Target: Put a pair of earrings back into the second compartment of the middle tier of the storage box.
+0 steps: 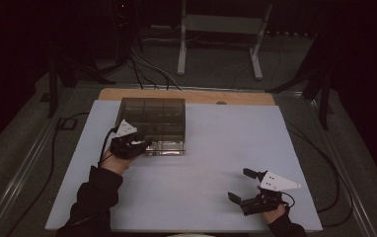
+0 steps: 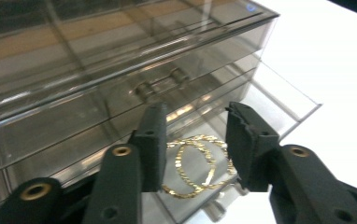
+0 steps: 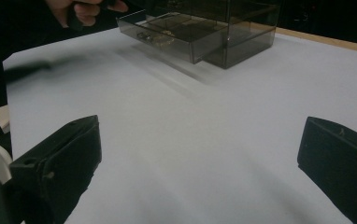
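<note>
The left tongs (image 2: 193, 140) hover part-open just above the gold chain (image 2: 197, 163) in the pulled-out drawer (image 2: 279, 100), probably to pick it; the right tongs (image 1: 245, 186) wait wide, idle on the tabletop (image 1: 211, 148).

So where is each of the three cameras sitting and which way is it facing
High view: above the person's side, facing forward and down on the white table; both forearms, left gripper and right gripper show.
Left gripper view: rides the left gripper, facing the open drawer holding gold bangles.
Right gripper view: rides the right gripper, low over the table, facing the clear drawer box; a hand shows.
All three views share the drawer box.
</note>
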Available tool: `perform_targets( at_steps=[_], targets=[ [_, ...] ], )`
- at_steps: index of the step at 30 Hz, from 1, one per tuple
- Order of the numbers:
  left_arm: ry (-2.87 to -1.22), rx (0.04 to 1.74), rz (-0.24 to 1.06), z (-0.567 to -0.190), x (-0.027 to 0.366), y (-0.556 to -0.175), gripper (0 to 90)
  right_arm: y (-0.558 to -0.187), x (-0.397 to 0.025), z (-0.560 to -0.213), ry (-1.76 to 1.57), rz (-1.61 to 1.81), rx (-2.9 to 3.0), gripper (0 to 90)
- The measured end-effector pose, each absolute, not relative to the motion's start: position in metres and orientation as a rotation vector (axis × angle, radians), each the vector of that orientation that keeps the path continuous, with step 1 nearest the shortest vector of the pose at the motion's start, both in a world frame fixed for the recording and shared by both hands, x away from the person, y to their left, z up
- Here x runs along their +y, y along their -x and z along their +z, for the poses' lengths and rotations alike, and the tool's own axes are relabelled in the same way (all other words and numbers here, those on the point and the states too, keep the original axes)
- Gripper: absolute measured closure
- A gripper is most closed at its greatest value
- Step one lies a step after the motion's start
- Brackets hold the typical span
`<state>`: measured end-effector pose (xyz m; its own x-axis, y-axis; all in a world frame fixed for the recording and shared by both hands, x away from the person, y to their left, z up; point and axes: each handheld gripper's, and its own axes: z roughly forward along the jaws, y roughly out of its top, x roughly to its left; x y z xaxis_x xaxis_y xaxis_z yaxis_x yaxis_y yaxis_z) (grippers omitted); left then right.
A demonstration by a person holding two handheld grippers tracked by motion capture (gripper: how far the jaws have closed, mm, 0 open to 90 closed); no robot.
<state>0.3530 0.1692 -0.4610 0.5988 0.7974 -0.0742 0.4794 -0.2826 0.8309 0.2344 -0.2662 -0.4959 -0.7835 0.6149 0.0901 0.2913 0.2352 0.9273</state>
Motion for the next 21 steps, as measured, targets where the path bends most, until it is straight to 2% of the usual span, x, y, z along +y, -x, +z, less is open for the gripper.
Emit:
perform_targets(
  at_steps=[4, 21],
  targets=[
    [-1.936, 0.994, 0.453, -0.455, 0.168, -0.347, 45.3, -0.234, -0.266, -0.496, -0.842, 1.564, 2.218, 0.0],
    [-1.917, 0.941, 0.382, -0.447, 0.184, -0.315, 16.6, -0.235, -0.266, -0.496, -0.847, 1.569, 2.213, 0.0]
  ],
)
